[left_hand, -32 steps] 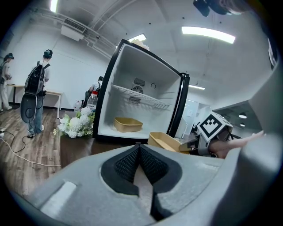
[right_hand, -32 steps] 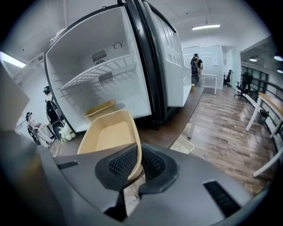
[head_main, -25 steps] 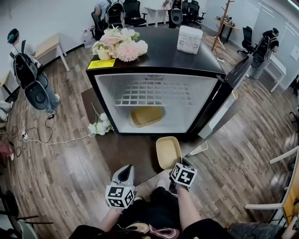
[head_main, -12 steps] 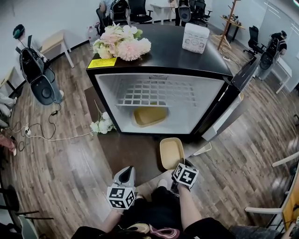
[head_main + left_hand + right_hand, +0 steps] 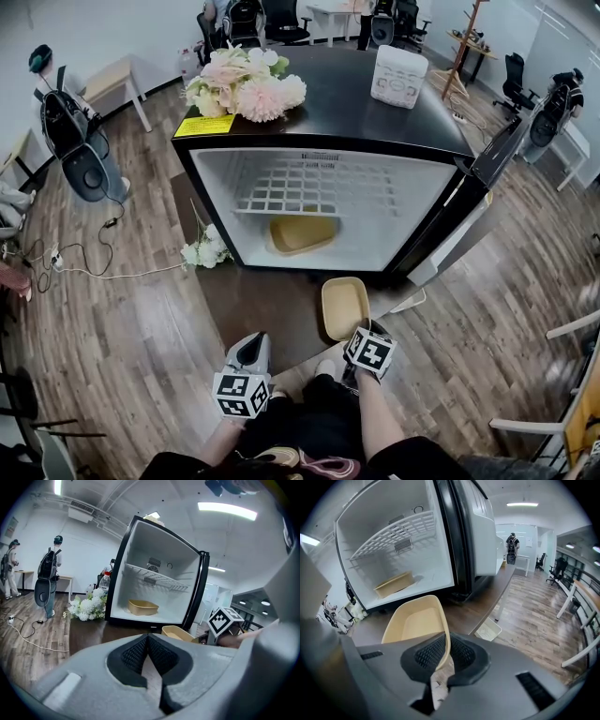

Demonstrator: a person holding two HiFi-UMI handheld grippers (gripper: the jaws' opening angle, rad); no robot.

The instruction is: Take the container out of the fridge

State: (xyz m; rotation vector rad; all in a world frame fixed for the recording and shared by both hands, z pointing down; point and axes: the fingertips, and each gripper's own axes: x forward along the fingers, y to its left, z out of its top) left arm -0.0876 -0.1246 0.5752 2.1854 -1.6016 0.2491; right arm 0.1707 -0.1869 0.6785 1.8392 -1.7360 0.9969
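two tan containers show: the inner container [image 5: 302, 232] sits on the floor of the open fridge [image 5: 217, 197], below its wire shelf [image 5: 309, 187]. the outer container [image 5: 344, 307] is out, just in front of the fridge, over the dark surface [image 5: 253, 300]. your right gripper [image 5: 446, 657] has its fingers [image 5: 461, 654] closed on that outer container's near rim, the thin wall pinched between them. your left gripper [image 5: 148, 641] holds nothing; its fingers [image 5: 133, 654] are pressed together, and it hangs beside the right one near the surface's edge. the fridge door [image 5: 448, 239] stands swung open to your right. pink flowers [image 5: 246, 86] and a white box [image 5: 399, 77] sit on the fridge top; white flowers [image 5: 202, 251] lie on the surface just left of the fridge.
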